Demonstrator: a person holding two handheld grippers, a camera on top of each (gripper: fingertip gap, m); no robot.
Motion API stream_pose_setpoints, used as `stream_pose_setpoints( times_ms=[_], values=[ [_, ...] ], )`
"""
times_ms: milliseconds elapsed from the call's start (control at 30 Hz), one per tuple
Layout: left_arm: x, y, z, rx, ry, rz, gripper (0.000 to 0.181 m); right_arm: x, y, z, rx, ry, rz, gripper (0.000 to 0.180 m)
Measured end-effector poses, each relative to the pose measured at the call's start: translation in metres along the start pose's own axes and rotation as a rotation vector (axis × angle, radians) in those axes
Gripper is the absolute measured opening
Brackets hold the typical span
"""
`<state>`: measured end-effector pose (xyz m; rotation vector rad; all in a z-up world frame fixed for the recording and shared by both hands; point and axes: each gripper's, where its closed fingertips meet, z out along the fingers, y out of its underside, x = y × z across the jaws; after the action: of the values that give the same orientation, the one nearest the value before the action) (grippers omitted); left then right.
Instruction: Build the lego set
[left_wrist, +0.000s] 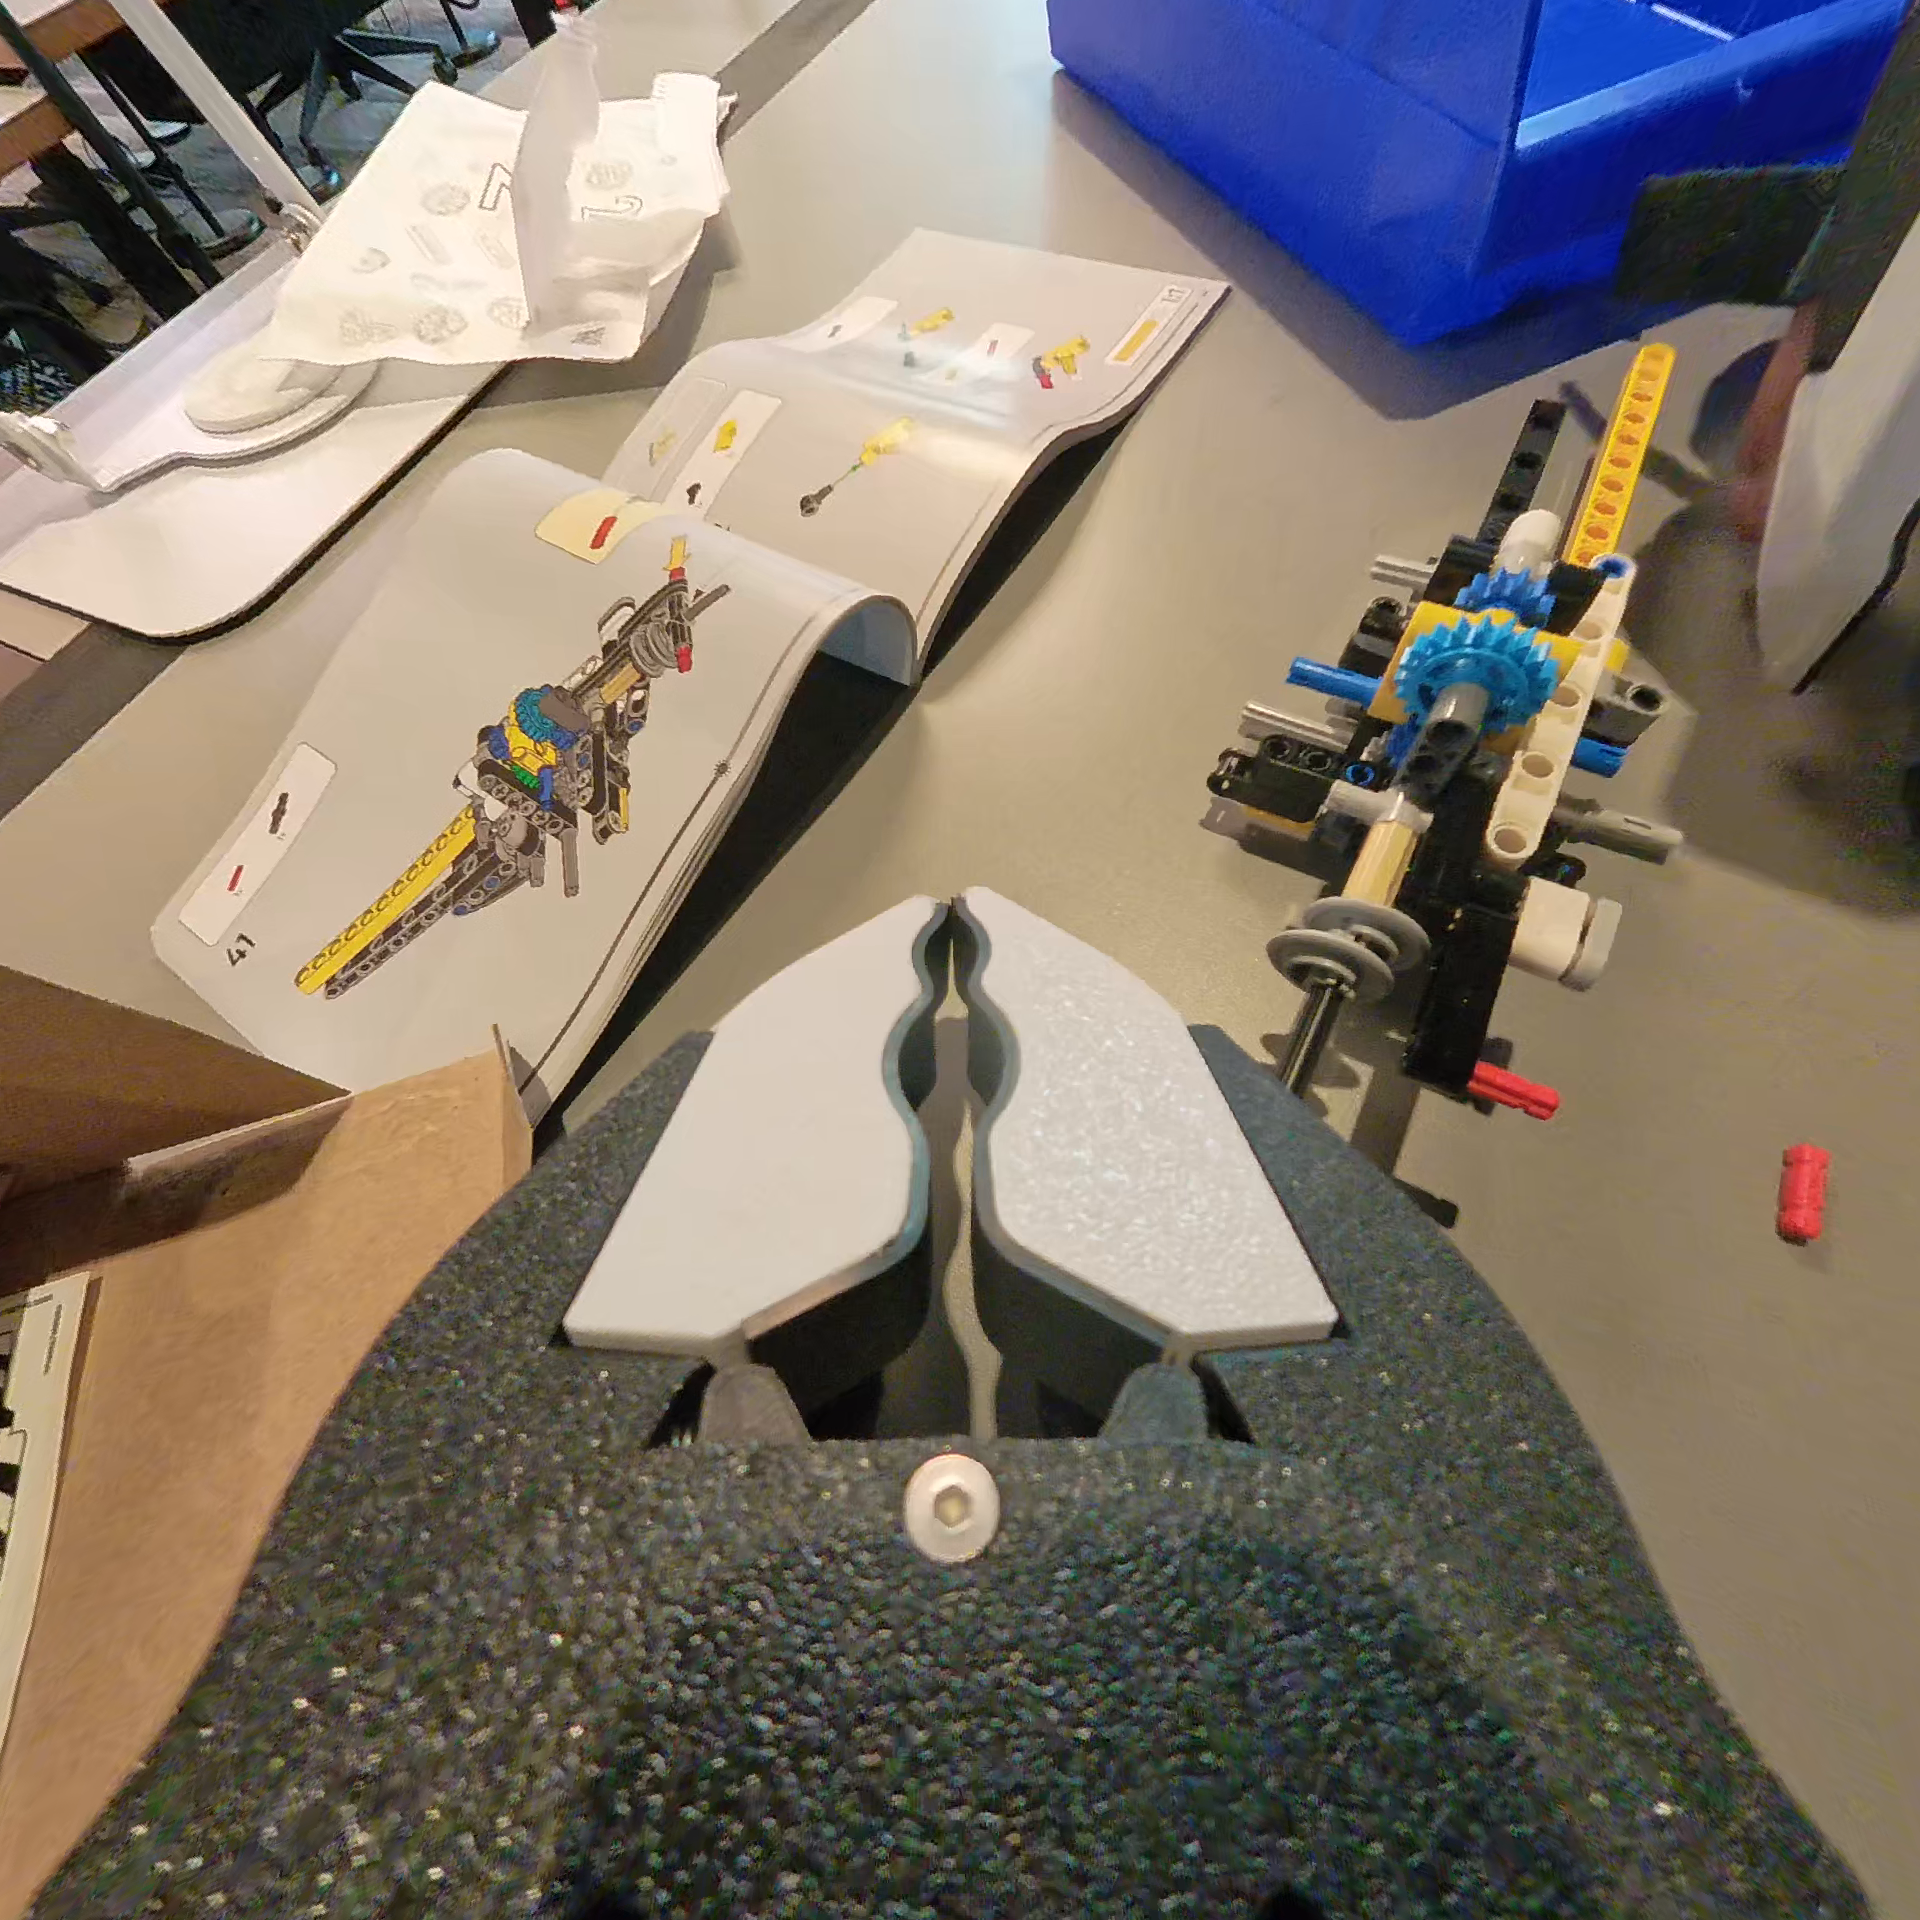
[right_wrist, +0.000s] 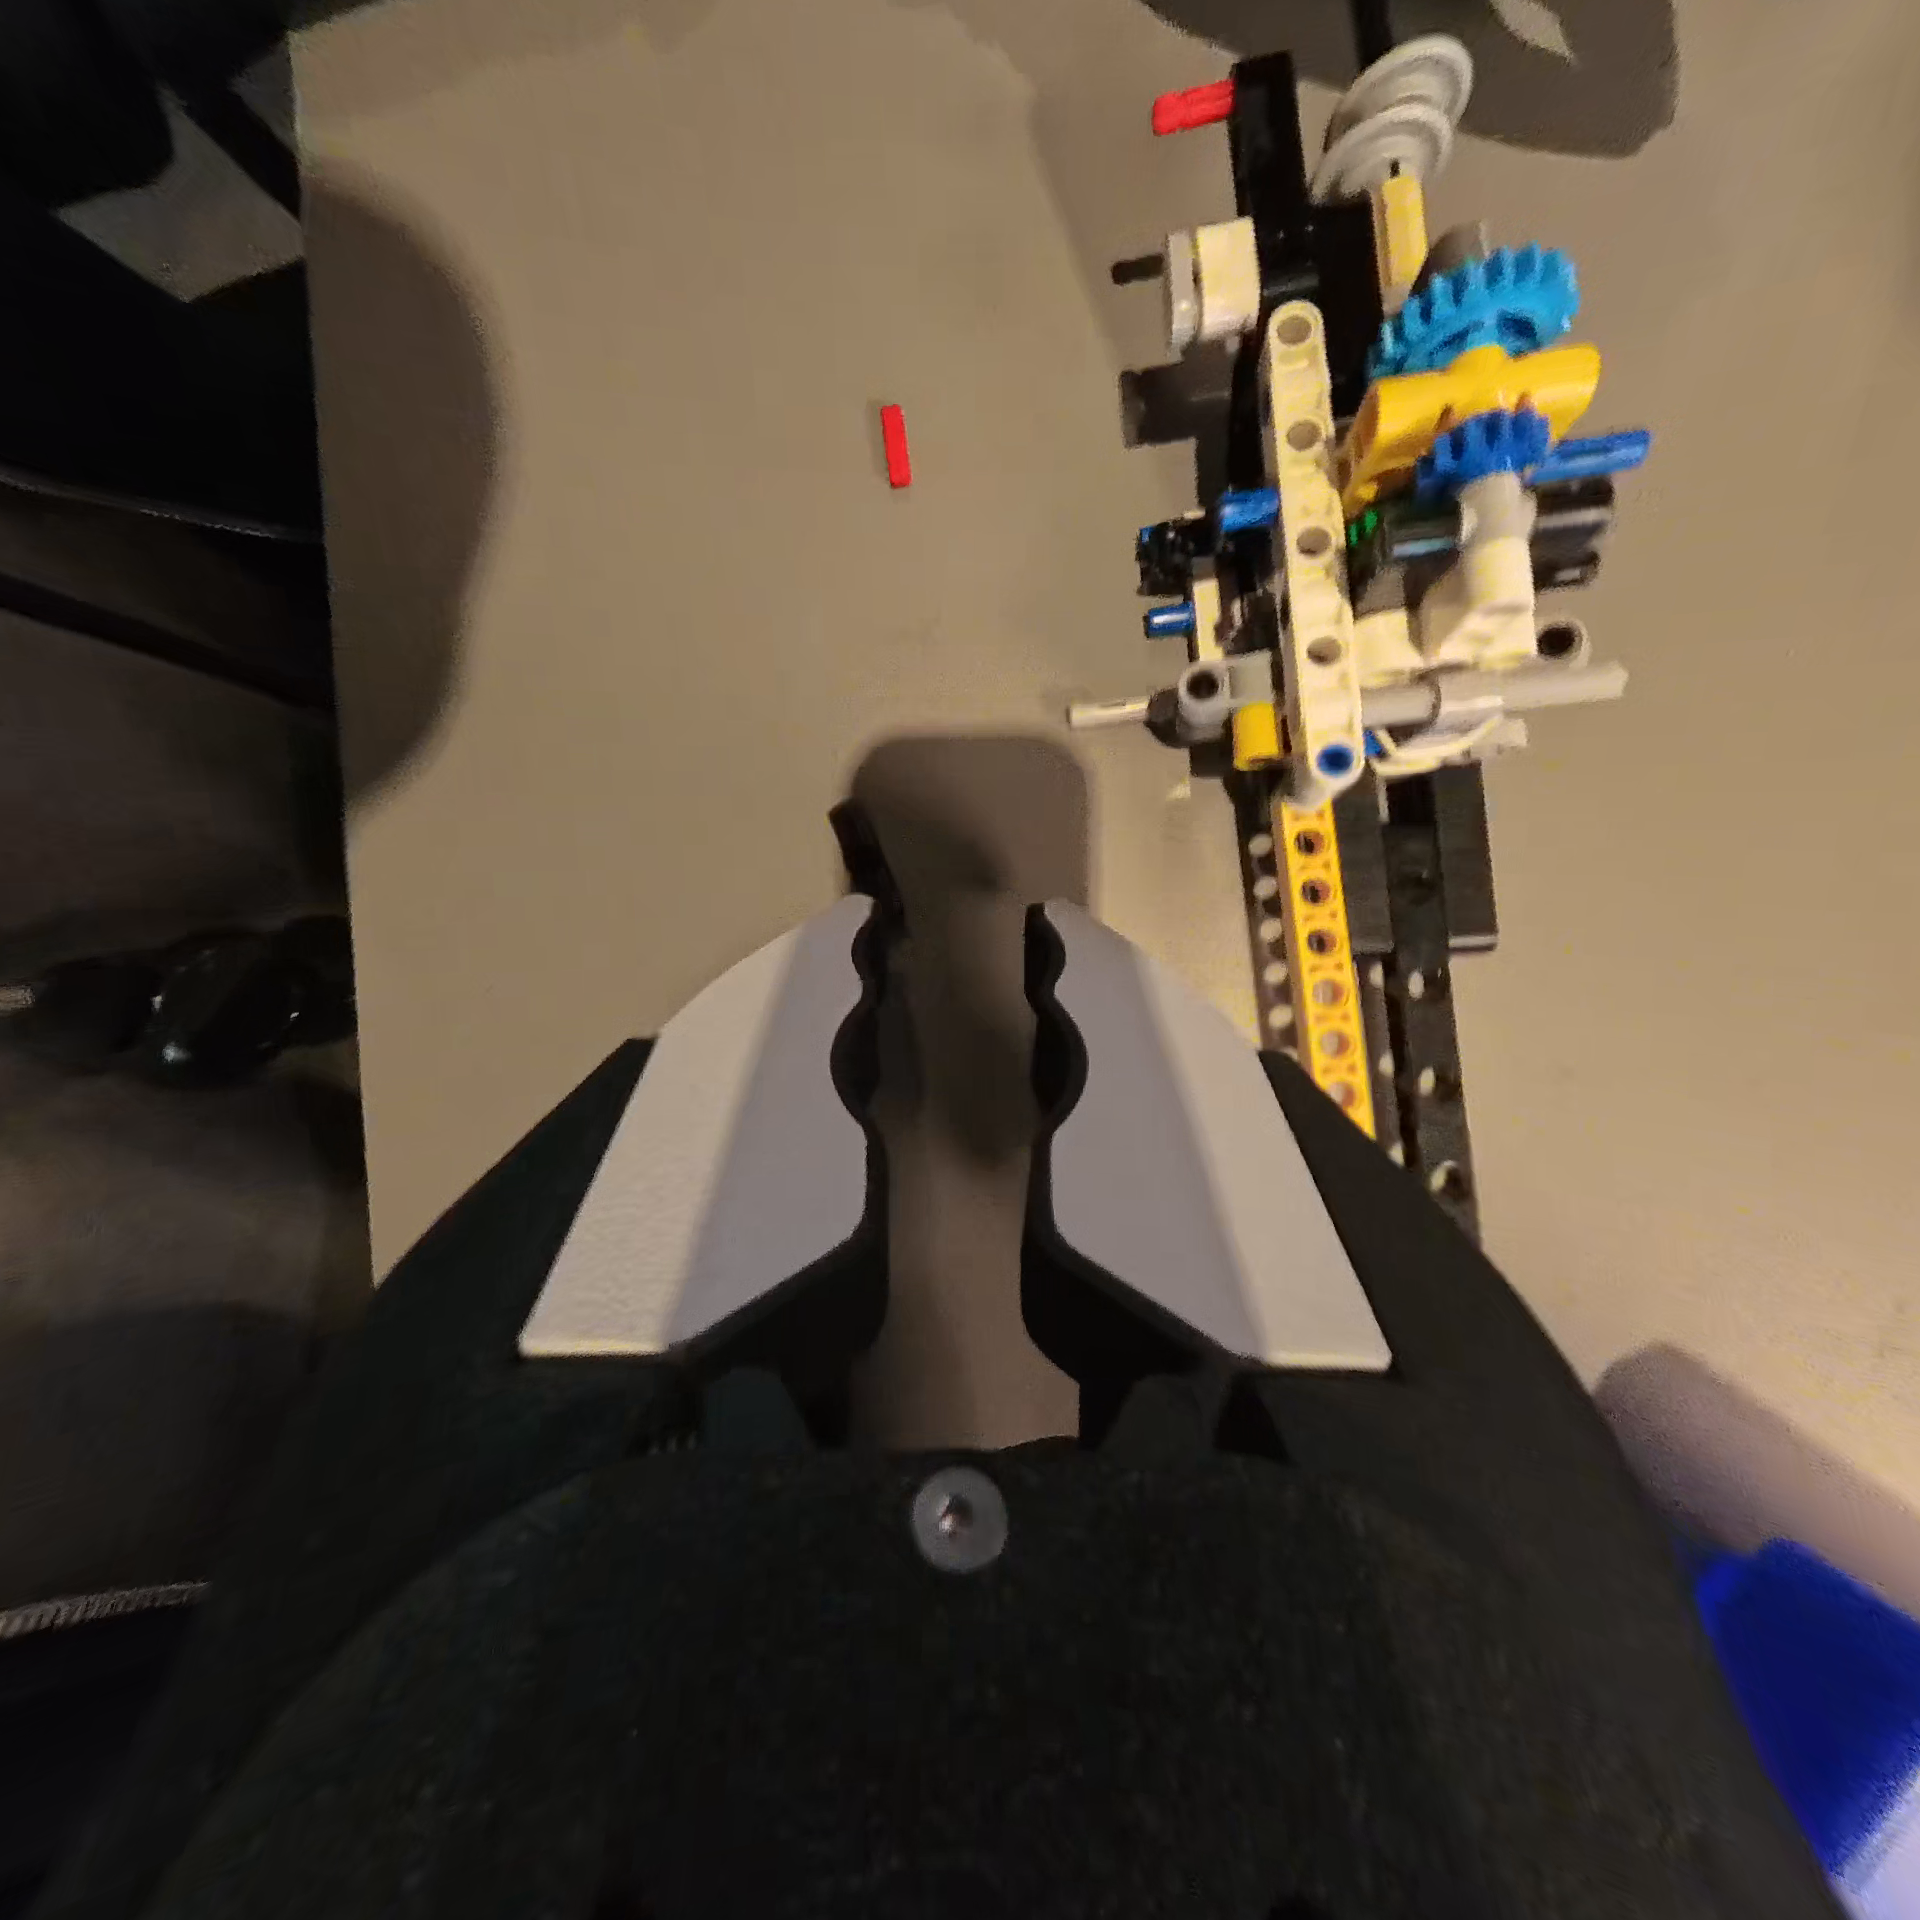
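Note:
The partly built lego model, with black, yellow and white beams and blue gears, lies on the grey table to the right of my left gripper. That gripper is shut and empty, above the table near the booklet. A loose red pin lies right of the model's near end. Another red pin sticks out of the model's black beam. In the right wrist view the model lies ahead and to the right of my right gripper, which is open. A small dark piece shows by its left fingertip. The loose red pin lies ahead.
An open instruction booklet lies left of the model. A blue bin stands at the back right. A brown paper bag is at the near left, and white paper bags at the far left. The table edge runs along the left. One gripper's finger ends stand about 20 cm off the other's. From the left gripper's tips to the red pin is close to 9 cm.

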<state>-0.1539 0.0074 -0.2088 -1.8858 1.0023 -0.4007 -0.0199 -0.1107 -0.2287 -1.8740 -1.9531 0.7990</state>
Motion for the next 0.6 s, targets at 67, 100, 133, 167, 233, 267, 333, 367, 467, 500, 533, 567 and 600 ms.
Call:
stream_pose_setpoints(
  times_ms=[67, 100, 133, 167, 233, 267, 333, 367, 467, 500, 533, 567, 600],
  values=[
    [0.0, 0.0, 0.0, 0.003, 0.001, -0.005, 0.0, -0.003, 0.006, -0.005, 0.04, -0.001, -0.005, 0.026],
    [-0.001, 0.0, 0.0, 0.003, 0.001, -0.008, 0.0, -0.006, 0.009, -0.007, 0.055, -0.002, -0.011, 0.026],
    [-0.001, 0.0, 0.0, 0.004, 0.0, -0.009, 0.0, -0.008, 0.012, -0.009, 0.067, -0.002, -0.014, 0.026],
    [-0.001, -0.001, 0.0, 0.005, -0.001, -0.01, 0.0, -0.01, 0.014, -0.009, 0.083, 0.0, -0.019, 0.027],
    [-0.001, -0.001, 0.0, 0.005, -0.004, -0.009, 0.0, -0.014, 0.016, -0.01, 0.123, 0.001, -0.039, 0.028],
    [-0.001, 0.0, 0.0, 0.005, -0.006, -0.009, 0.0, -0.016, 0.016, -0.009, 0.14, 0.0, -0.05, 0.028],
    [-0.002, -0.001, -0.001, 0.007, -0.008, -0.012, 0.0, -0.017, 0.014, -0.008, 0.167, 0.01, -0.081, 0.029],
    [-0.002, -0.001, -0.001, 0.01, -0.008, -0.016, 0.0, -0.016, 0.012, -0.007, 0.177, 0.015, -0.099, 0.029],
    [-0.004, -0.003, -0.002, 0.024, -0.003, -0.035, 0.0, -0.011, 0.005, -0.005, 0.211, 0.02, -0.134, 0.029],
    [-0.004, -0.003, -0.003, 0.03, -0.001, -0.042, 0.0, -0.009, 0.003, -0.004, 0.219, 0.015, -0.137, 0.029],
    [-0.005, -0.004, -0.003, 0.037, 0.002, -0.048, 0.0, -0.007, 0.001, -0.004, 0.224, 0.006, -0.136, 0.029],
    [-0.005, -0.004, -0.004, 0.043, 0.006, -0.054, 0.0, -0.006, -0.001, -0.004, 0.233, -0.005, -0.134, 0.029],
    [-0.005, -0.005, -0.005, 0.048, 0.009, -0.06, 0.0, -0.005, -0.003, -0.005, 0.244, -0.014, -0.133, 0.029]
  ],
)
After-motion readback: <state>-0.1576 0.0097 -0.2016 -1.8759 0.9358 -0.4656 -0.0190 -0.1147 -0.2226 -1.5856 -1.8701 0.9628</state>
